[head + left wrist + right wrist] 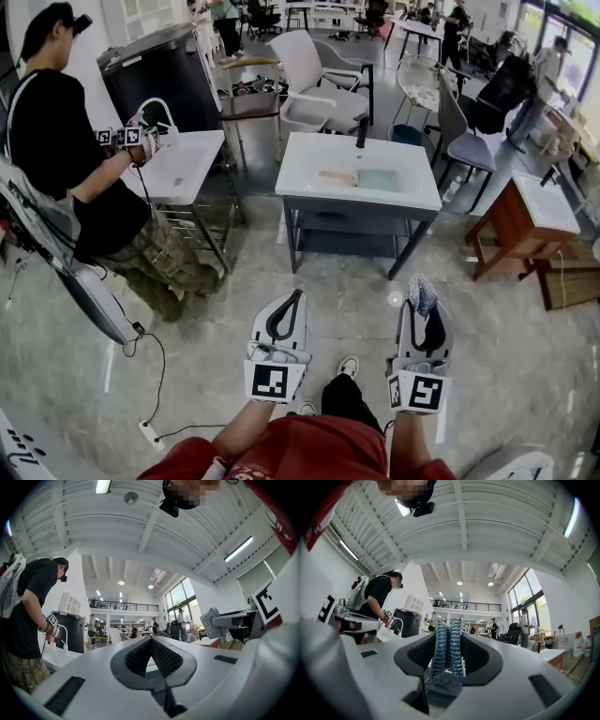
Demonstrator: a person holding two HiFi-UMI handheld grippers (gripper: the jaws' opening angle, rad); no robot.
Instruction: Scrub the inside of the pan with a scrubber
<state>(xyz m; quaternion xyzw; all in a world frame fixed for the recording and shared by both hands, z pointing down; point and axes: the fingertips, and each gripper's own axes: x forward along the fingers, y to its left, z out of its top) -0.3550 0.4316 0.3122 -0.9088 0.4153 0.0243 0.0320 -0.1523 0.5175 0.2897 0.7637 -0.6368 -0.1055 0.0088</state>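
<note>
No pan shows in any view. In the head view both grippers hang low over the tiled floor, in front of a white sink table (309, 183). My left gripper (293, 298) is shut, its jaws meeting at the tips with nothing between them; the left gripper view shows the same for my left gripper (151, 640). My right gripper (421, 307) is shut on a blue mesh scrubber (421, 292), which sticks out past the tips. In the right gripper view the scrubber (449, 644) stands folded between the dark pads. The scrubber (209, 623) also appears at the right of the left gripper view.
Another person (66, 141) stands at the left, working with a gripper at a second white sink stand (192, 169). White chairs (314, 80) stand behind the sink table, and a wooden table (525, 220) is at the right. A cable (150, 370) lies on the floor at the left.
</note>
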